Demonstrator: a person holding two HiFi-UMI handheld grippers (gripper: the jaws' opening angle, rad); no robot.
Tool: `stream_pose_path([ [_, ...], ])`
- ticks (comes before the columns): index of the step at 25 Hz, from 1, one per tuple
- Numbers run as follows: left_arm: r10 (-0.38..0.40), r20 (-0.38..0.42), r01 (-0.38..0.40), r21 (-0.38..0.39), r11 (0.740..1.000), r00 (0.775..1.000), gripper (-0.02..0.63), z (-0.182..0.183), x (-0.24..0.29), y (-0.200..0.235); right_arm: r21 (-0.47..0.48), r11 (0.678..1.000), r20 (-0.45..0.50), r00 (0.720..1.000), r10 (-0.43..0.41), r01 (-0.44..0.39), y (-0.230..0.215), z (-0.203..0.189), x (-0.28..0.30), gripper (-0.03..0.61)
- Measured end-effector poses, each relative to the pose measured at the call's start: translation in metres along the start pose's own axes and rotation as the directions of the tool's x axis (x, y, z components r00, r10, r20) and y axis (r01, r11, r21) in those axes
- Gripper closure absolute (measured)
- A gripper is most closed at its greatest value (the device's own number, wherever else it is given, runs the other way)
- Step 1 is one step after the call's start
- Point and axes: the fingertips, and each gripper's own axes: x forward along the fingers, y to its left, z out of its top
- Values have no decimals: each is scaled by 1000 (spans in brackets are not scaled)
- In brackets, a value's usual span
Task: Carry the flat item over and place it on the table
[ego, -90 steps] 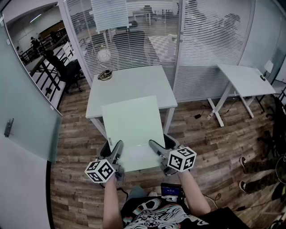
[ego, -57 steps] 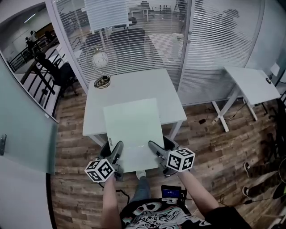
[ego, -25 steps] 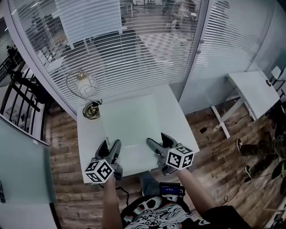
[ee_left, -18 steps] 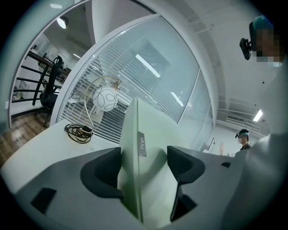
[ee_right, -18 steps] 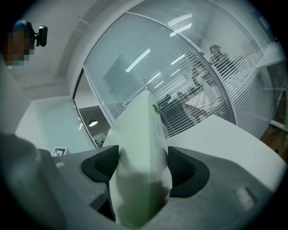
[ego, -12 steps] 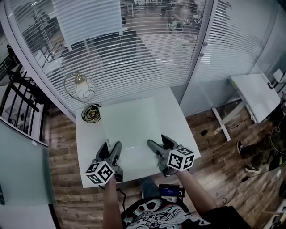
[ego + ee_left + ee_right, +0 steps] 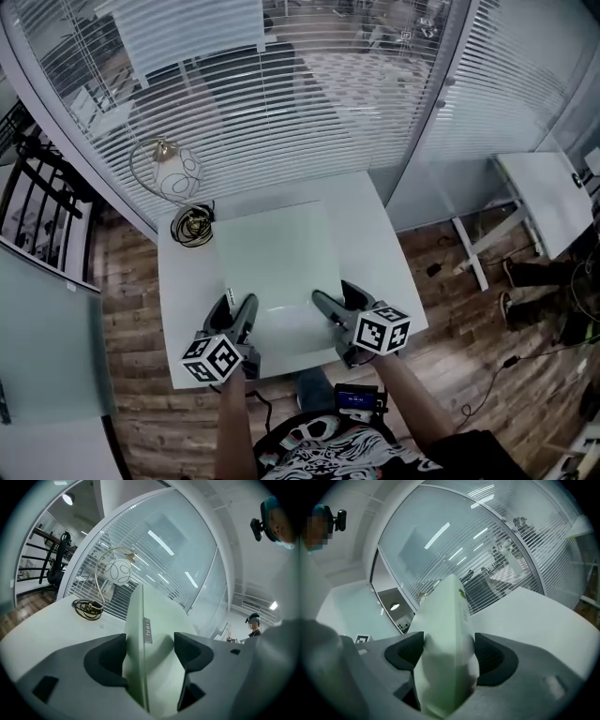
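A pale green flat board (image 7: 277,267) lies level over the white table (image 7: 187,309), held at its near corners. My left gripper (image 7: 240,314) is shut on the board's near left edge (image 7: 140,639). My right gripper (image 7: 328,307) is shut on the near right edge (image 7: 447,634). In both gripper views the board runs edge-on between the jaws. Whether the board touches the tabletop I cannot tell.
A white globe lamp (image 7: 176,173) with a coiled cord (image 7: 192,225) stands at the table's far left corner, also in the left gripper view as the lamp (image 7: 117,570). A glass wall with blinds (image 7: 309,103) runs right behind the table. Another white table (image 7: 551,197) stands at the right on the wooden floor (image 7: 131,291).
I have walked up to the table with the board; the table now lies directly beneath it. Both grippers have kept their hold throughout.
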Motion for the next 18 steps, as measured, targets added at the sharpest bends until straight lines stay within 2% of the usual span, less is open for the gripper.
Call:
stream_pose_path([
  [18,49,-100,-57,-76,996,994,295,-45,21,42,64,996,-109,993,-51,58,-38,-40,25,252],
])
